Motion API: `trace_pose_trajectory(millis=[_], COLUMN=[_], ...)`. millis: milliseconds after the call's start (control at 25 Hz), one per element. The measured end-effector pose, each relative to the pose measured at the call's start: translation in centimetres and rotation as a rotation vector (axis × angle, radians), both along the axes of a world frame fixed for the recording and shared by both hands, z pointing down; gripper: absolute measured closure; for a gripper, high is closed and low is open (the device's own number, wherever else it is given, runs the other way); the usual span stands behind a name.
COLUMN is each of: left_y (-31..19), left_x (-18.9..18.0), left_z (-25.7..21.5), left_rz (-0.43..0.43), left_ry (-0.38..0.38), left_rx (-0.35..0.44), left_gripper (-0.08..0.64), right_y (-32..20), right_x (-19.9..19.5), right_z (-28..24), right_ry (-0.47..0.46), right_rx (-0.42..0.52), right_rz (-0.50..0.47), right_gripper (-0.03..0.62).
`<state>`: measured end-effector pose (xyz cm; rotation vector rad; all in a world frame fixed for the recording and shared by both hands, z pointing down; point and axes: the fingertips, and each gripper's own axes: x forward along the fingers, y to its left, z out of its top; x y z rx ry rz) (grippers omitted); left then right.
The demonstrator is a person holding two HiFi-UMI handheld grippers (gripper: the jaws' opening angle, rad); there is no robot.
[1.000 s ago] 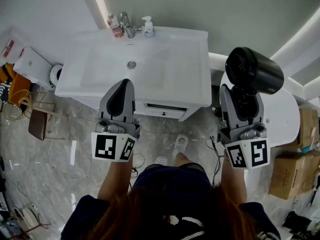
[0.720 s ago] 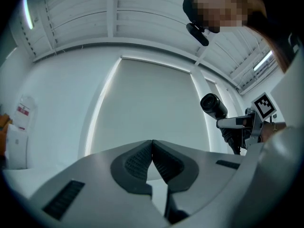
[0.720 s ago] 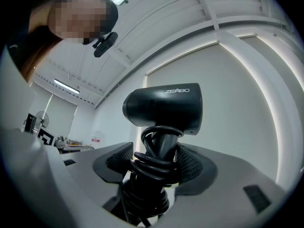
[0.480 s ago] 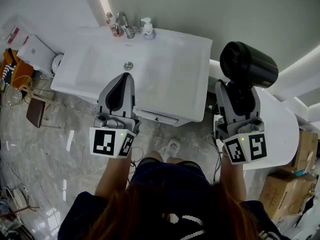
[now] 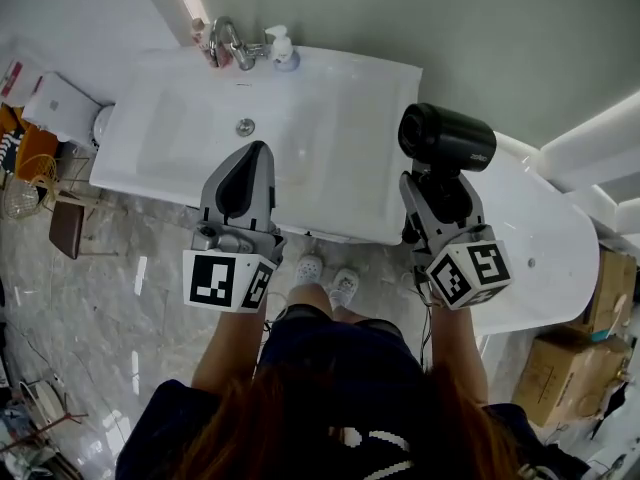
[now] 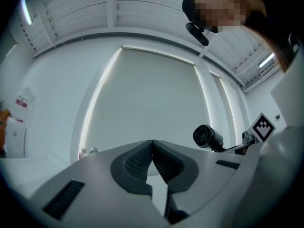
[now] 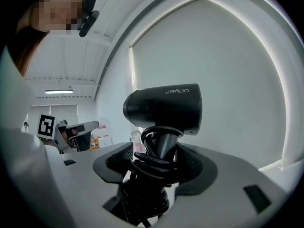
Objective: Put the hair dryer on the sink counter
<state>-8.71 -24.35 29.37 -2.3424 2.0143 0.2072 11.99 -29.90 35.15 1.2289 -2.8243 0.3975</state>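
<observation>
1. The white sink counter [image 5: 350, 158] carries a faucet [image 5: 225, 40] and a pump bottle [image 5: 283, 50] at its back edge. A white rounded fixture [image 5: 545, 238] stands just to its right.
2. The left hand-held gripper [image 5: 256, 150] hangs over the counter's front edge, its jaws pressed together on nothing.
3. The right hand-held gripper [image 7: 159, 156] pinches the hair dryer [image 7: 164, 107] by its cord-wrapped handle. The dryer's body sits above the jaws, at the counter's right edge.

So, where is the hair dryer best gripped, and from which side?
Grip the hair dryer by its handle, coming from below the barrel, as the right hand-held gripper does now. The handle is narrow and wrapped in cord, so the pads probably hold it well; the barrel looks too wide and round.
</observation>
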Motion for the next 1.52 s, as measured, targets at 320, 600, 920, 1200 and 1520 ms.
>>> trace_pose_trajectory(millis=[320, 600, 920, 1200, 1520], left_y=[-4.9, -8.1, -10.2, -11.3, -11.6], left_x=[-1.2, -2.4, -2.3, -1.9, -1.9], left_z=[2.6, 5.1, 6.9, 7.8, 7.9], left_rz=[0.089, 0.153, 0.209, 0.237, 0.234], left_ry=[0.019, 0.032, 0.038, 0.046, 0.048], left_rx=[-0.060, -0.111, -0.151, -0.168, -0.171], left_gripper=[0.541, 0.541, 0.541, 0.541, 0.541], right_y=[-2.5, -2.6, -1.7, -0.7, -0.4], right_x=[-1.3, -2.7, -2.7, -3.2, -4.0], right_z=[10.2, 18.7, 25.5, 28.1, 29.1], right_ry=[0.095, 0.164, 0.331, 0.392, 0.423], right_rx=[-0.226, -0.460, -0.655, -0.776, -0.828], right_rz=[0.069, 0.066, 0.072, 0.043, 0.017], right_gripper=[0.302, 0.302, 0.301, 0.301, 0.298])
